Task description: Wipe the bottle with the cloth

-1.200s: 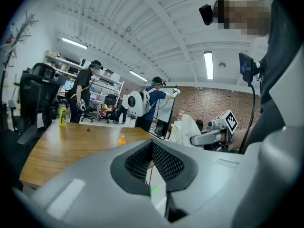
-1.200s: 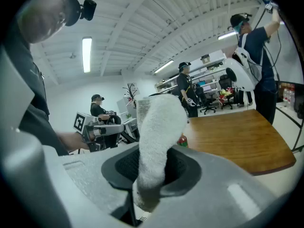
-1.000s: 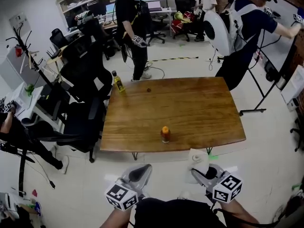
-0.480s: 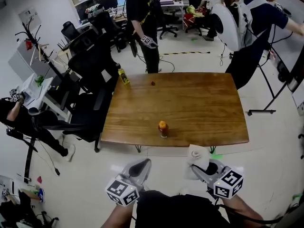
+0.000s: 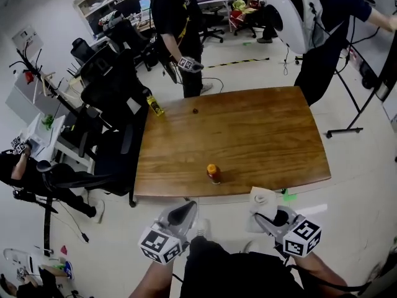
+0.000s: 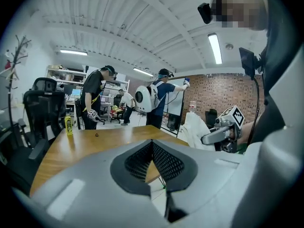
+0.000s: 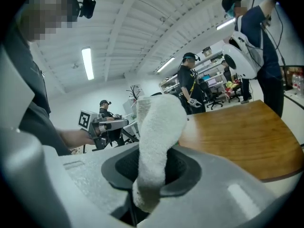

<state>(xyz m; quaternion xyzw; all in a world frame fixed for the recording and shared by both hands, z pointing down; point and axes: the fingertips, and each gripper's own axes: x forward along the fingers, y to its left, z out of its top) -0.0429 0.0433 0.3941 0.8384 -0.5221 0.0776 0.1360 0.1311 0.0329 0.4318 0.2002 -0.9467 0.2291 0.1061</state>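
Two claws were in view, one in each hand, both held short of the near edge of the single wooden table [image 5: 248, 138]. The left gripper [image 5: 184, 213] had its jaws closed together with nothing between them; only the mesh pads met in its own view. The right gripper [image 5: 263, 216] was clamped on the one white cloth [image 5: 261, 198], which stood up from between its jaws as a thick, folded roll, with a short end hanging below the pads.

One bottle [image 5: 213, 174] with an orange cap and a dark amber body stood upright on the table, close to the near edge. It lay ahead of both claws, forward and to the right of the left one, forward and to the left of the right one, and was apart from each. The cloth did not touch it.

A second bottle, the yellow bottle [image 5: 154, 106], stood far ahead of the left claw at the table's far left corner. One small dark object [image 5: 195, 111] lay just to the right of it, too small to tell what it was.

Beyond the table's far edge stood two people: a person in black [image 5: 173, 17] ahead of the left claw, and a person with a white backpack [image 5: 313, 17] ahead of the right one. One seated person [image 5: 22, 169] was well off to the left of the left claw.
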